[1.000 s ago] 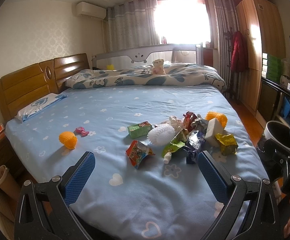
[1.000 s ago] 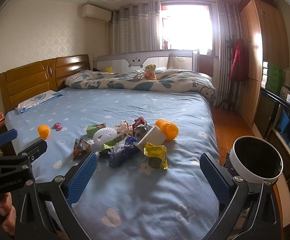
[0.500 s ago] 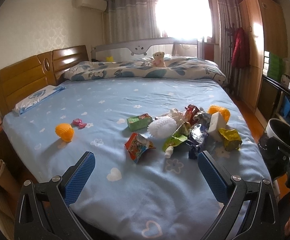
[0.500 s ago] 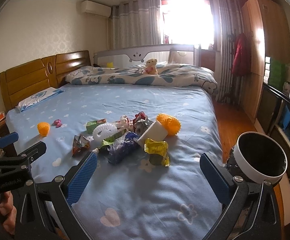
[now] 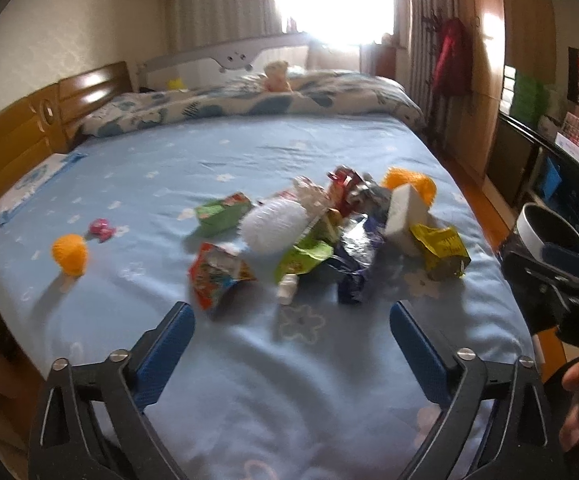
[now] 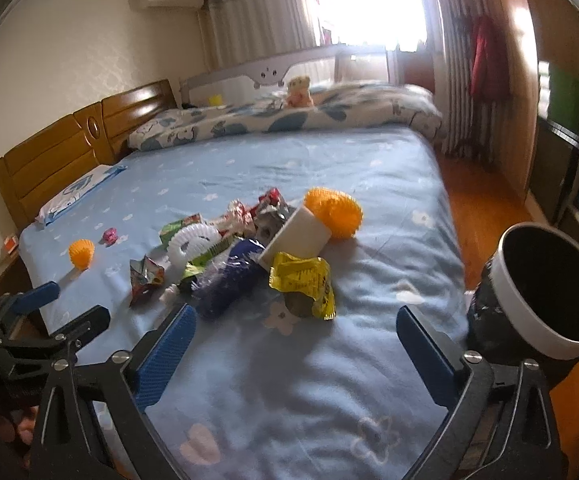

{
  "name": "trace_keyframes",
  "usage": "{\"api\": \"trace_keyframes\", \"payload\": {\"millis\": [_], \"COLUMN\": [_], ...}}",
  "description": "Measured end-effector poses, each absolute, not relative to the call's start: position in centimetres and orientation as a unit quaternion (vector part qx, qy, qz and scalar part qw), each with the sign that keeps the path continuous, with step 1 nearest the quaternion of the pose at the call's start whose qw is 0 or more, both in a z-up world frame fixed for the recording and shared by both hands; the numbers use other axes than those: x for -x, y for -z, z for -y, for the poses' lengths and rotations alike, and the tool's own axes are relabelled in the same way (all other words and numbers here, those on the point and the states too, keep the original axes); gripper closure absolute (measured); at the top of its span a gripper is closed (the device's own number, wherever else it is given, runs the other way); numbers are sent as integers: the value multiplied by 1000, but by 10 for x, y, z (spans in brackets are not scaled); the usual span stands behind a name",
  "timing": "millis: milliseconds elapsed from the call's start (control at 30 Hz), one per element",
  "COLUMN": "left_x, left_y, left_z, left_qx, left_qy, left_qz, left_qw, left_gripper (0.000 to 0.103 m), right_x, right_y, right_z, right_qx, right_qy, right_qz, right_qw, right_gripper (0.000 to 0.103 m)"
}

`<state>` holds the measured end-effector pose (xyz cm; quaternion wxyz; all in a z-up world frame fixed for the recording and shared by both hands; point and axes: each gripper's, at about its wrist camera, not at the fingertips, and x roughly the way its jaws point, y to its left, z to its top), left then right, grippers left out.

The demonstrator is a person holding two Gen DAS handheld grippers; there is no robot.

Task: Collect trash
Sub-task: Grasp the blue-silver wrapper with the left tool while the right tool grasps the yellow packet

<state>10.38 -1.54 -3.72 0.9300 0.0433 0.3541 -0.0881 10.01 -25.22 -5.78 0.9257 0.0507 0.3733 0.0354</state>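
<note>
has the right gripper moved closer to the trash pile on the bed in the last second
Yes. In the right wrist view the right gripper, its jaws closing on nothing, has come forward and tipped down: the yellow wrapper sits larger and nearer against the bed.

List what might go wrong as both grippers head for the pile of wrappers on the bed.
1. The crinkled yellow foil wrapper lies in a tight heap against the dark blue foil bag; a grab may drag neighbours along.
2. The spiky orange ball and white spiky ball sit in the heap and may be taken for trash.
3. The white-rimmed black bin stands off the blue bedsheet; light wrappers could miss it.
</note>
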Motion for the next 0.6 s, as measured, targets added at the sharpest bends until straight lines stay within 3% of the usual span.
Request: {"api": "trace_keyframes", "payload": {"millis": [167, 400, 500, 600], "left_x": [-135, -175, -190, -202], "left_y": [49, 68, 79, 90], "left_z": [27, 46, 53, 57], "left_qx": [-37, -44, -42, -38], "left_qy": [109, 128, 136, 147], "left_qz": [-383, -414, -427, -440], "left_qw": [916, 900, 893, 885], "left_gripper": [18, 25, 39, 71], "right_x": [-128, -160, -172, -180], "right_y": [84, 110, 121, 132], "right_z": [264, 268, 271, 276], "right_qx": [-89, -103, -116, -133], "right_qy": [-54, -71, -76, -83], "right_qz": [-420, -453, -467, -481], "right_qw": [902, 883, 873, 863], "right_gripper": [28, 34, 47, 73]}}
